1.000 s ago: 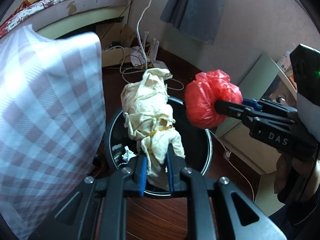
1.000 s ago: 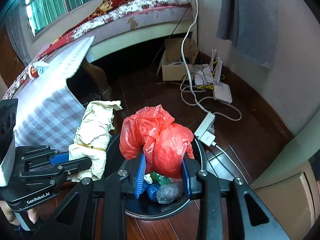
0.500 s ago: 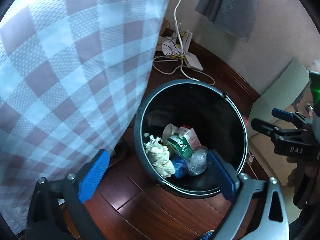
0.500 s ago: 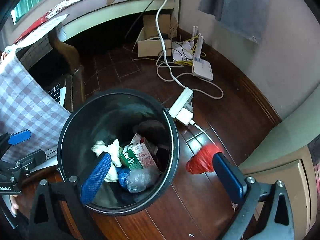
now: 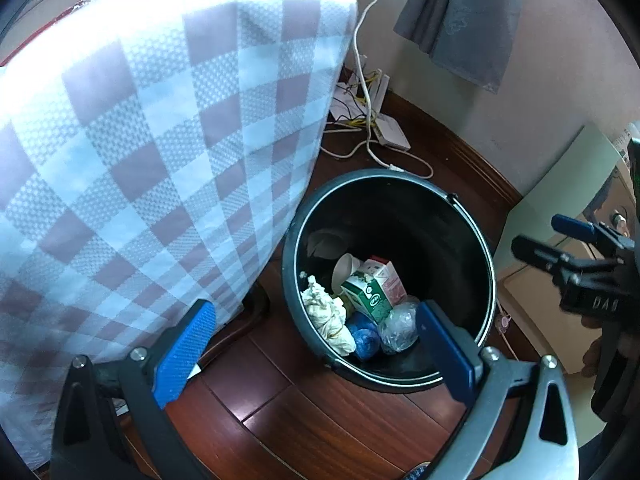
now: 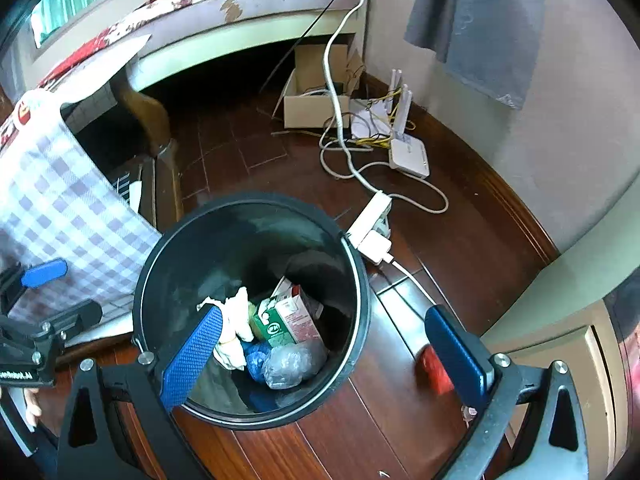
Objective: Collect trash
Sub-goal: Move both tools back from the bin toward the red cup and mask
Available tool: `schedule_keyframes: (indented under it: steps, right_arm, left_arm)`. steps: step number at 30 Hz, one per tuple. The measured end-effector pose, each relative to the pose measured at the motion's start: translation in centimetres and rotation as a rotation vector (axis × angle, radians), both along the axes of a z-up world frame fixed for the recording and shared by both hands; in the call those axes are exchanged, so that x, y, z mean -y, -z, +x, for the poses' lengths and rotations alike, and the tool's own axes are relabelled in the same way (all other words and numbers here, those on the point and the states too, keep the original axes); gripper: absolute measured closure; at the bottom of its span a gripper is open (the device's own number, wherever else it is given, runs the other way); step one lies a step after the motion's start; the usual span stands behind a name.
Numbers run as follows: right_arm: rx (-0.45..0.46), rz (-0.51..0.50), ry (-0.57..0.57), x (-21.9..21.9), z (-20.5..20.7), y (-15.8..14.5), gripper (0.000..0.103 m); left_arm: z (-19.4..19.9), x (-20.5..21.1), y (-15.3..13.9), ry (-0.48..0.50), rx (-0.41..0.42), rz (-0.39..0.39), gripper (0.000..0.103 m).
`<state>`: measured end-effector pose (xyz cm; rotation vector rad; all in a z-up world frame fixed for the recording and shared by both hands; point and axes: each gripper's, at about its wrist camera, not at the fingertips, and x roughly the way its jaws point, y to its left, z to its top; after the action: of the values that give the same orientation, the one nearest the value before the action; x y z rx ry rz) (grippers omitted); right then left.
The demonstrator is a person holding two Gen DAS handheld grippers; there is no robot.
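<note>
From the left wrist view, the left gripper point(image 5: 316, 340) has just been opening and now stands spread wide with nothing between its blue pads; the cream cloth bundle point(image 5: 326, 314) it was pinching a second ago lies in the black bin point(image 5: 472, 240) at centre frame, against the near-left wall beside a green-and-red carton point(image 5: 374, 286), a blue wad point(image 5: 363, 338) and a crumpled clear wrapper point(image 5: 400, 326). That piece counts as collected. The gripper points steeply down at the bin's near rim, with the checked tablecloth point(image 5: 140, 140) filling the left of the frame; the right gripper point(image 5: 536, 240) reaches in from the right edge, its jaws parted and empty. From the right wrist view, the right gripper point(image 6: 320, 340) has likewise just been opening and is spread wide, empty. Its red bag point(image 6: 432, 364), held above the bin a second ago, now lies on the wooden floor point(image 6: 460, 240) at lower right, just outside the bin's rim and partly hidden by the right-hand pad. It appears to have missed, so it probably needs picking up again. This gripper also tilts steeply down, straddling the bin's right side, with the left gripper point(image 6: 60, 292) at the left edge.
</note>
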<state>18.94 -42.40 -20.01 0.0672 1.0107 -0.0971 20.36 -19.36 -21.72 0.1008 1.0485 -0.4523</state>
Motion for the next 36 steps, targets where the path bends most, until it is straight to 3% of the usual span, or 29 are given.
schedule_keyframes:
  steps: [7,16,29,36]
  right_arm:
    - [0.04,-0.005,-0.009,-0.6,-0.4,-2.3,0.001]
    - [0.107,-0.012,-0.064,-3.4,-0.3,-5.5,0.001]
    - [0.277,0.01,-0.196,-10.9,0.4,-13.6,0.001]
    - [0.333,0.016,-0.291,-16.7,1.6,-16.7,0.001]
  left_arm:
    - [-0.8,-0.7,-2.3,-0.021,0.04,-0.007,0.002]
    - [-1.8,-3.0,-7.8,-0.05,0.12,-0.053,0.002]
    - [-1.0,-10.0,-13.9,-0.175,0.257,-0.051,0.002]
    - [-1.0,-14.7,-15.1,-0.265,0.299,-0.038,0.002]
